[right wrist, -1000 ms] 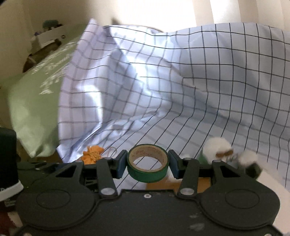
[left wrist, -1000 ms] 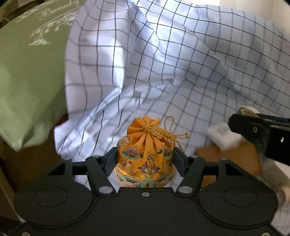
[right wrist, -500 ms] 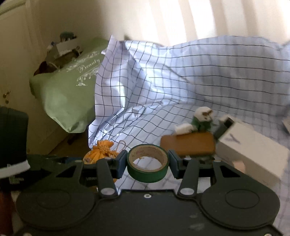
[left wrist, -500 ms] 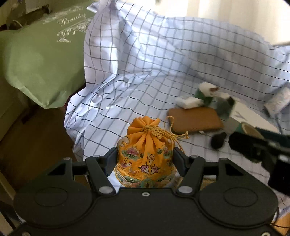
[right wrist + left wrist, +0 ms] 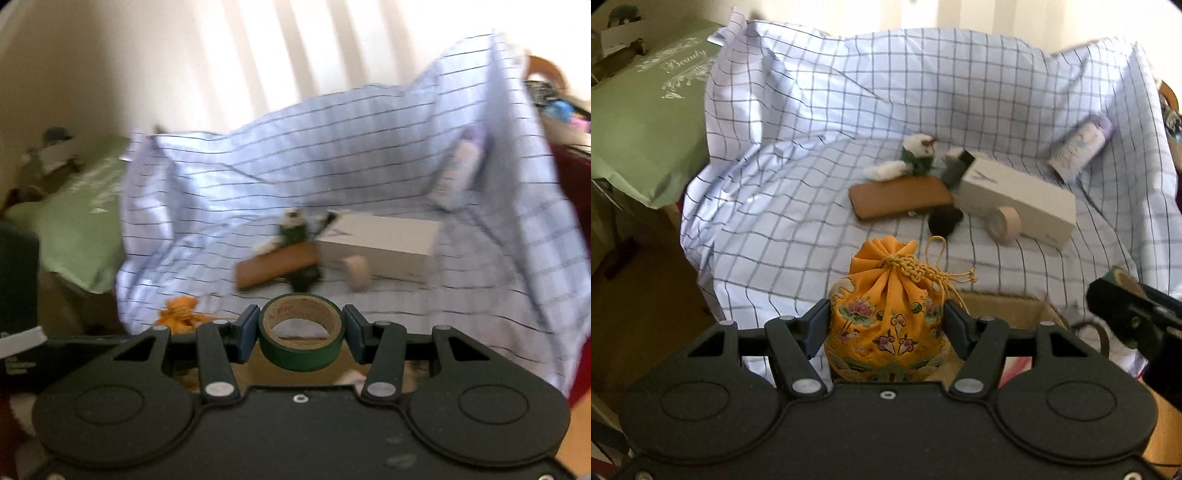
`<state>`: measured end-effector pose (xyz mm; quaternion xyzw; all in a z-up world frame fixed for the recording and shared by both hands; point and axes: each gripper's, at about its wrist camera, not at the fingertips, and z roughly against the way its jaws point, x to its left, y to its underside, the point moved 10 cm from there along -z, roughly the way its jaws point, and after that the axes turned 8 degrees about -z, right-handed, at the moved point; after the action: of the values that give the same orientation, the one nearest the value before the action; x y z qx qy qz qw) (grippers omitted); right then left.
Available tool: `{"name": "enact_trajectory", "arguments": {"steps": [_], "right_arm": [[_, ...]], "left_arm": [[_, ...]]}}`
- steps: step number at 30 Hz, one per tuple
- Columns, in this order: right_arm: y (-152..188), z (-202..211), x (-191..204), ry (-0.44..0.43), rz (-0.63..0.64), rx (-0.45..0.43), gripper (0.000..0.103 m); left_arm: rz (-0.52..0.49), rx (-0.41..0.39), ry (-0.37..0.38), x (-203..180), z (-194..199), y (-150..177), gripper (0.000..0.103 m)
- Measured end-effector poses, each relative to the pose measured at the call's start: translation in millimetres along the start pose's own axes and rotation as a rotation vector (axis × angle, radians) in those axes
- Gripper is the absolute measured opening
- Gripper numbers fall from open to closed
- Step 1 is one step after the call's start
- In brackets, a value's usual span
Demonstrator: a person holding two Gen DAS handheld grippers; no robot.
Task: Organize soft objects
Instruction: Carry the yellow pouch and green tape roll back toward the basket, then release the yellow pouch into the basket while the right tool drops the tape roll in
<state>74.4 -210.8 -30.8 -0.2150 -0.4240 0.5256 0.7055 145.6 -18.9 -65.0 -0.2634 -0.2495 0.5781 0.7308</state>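
- The left gripper (image 5: 886,328) is closed on the orange embroidered pouch (image 5: 888,314); both blue pads press its sides, and the pouch stands upright with its tied neck on top
- The right gripper (image 5: 301,334) is closed on the green tape roll (image 5: 301,339); the pads touch its two sides and the hole of the roll faces up, toward the camera
- In the left wrist view the right gripper shows at the right edge as a dark shape, beside the pouch and a little apart from it
- In the right wrist view the top of the pouch shows at the lower left, orange and blurred
- Beyond both grippers lies a checked white-and-blue sheet (image 5: 798,192), wrinkled and raised at the back and at the sides
- On the sheet lie a flat brown case (image 5: 901,195), a small white plush toy (image 5: 916,155) just behind it, a long white box (image 5: 1023,195) to its right, a beige tape roll (image 5: 1003,223) that leans against the box, and a small black object (image 5: 943,221) near the case
- A pale purple bottle (image 5: 1078,147) lies at the far right side of the sheet
- A green pillow (image 5: 646,125) with white letters is at the left of the sheet
- The right wrist view is blurred
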Motion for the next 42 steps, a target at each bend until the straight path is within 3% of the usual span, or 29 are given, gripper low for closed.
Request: {"name": "enact_trajectory", "arguments": {"steps": [7,13,29,42], "right_arm": [[27.1,13.9,-29.1,0.11,-0.045,0.008,0.048],[36.4,22.3,-39.0,0.123,-0.073,0.022,0.048],[40.9,-1.1,-30.1,0.135,-0.046,0.084,0.048],[38.5,-12.2,-13.2,0.096,-0.019,0.101,0.049]], "left_arm": [[-0.003,0.014,0.001,-9.0,4.2,23.4,0.06],[-0.02,-0.006,-0.028,-14.5,10.8,30.3,0.06],[-0.018,-0.009,-0.034,-14.1,10.4,35.9,0.067],[0.031,0.005,-0.053,-3.7,10.9,44.2,0.071]]}}
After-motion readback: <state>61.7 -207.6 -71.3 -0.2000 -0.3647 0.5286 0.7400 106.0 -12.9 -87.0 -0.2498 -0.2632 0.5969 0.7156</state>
